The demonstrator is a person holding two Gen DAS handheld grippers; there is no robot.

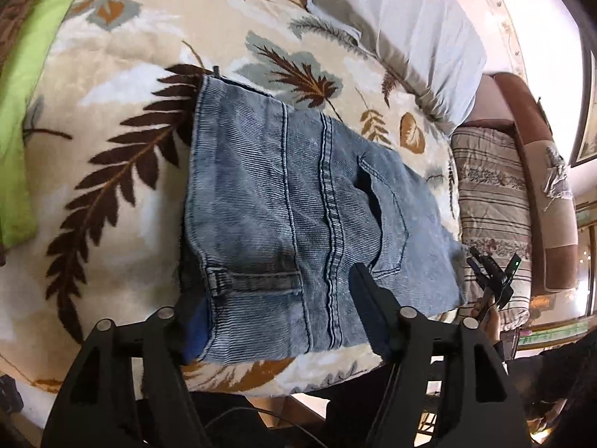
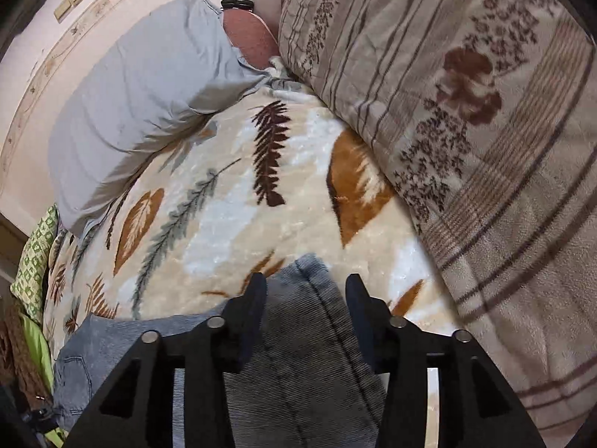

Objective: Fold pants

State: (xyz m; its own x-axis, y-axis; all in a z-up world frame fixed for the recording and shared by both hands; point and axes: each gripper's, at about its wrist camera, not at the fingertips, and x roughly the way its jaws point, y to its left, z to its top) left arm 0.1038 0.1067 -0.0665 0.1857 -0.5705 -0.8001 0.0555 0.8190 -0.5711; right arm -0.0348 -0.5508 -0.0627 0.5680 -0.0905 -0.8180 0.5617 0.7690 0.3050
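Left gripper (image 1: 276, 306): at the bottom of the left wrist view we see its fingers spread wide, the folded pants lying between and beyond them; whether a tip touches the denim we cannot tell.
Right gripper (image 2: 306, 298): at the bottom centre of the right wrist view its fingers stand apart, a corner of denim running up between them without being pinched. In the left wrist view we also spot this tool at the lower right, off the pants' right edge.
Pants (image 1: 298, 201): blue denim folded into a compact block, filling the centre of the left wrist view, with waistband, belt loop and back pocket facing up. In the right wrist view (image 2: 298, 354) the cloth occupies the lower centre and lower left.
Leaf-print blanket (image 1: 130, 130): cream with brown and grey leaves, under the pants in both views.
Striped blanket (image 2: 466, 130): upper right of the right wrist view, beside the pants.
Pale blue pillow (image 2: 130, 112): upper left there, farthest back, against the wall.
Green cloth (image 1: 22, 112): left edge of the left wrist view.
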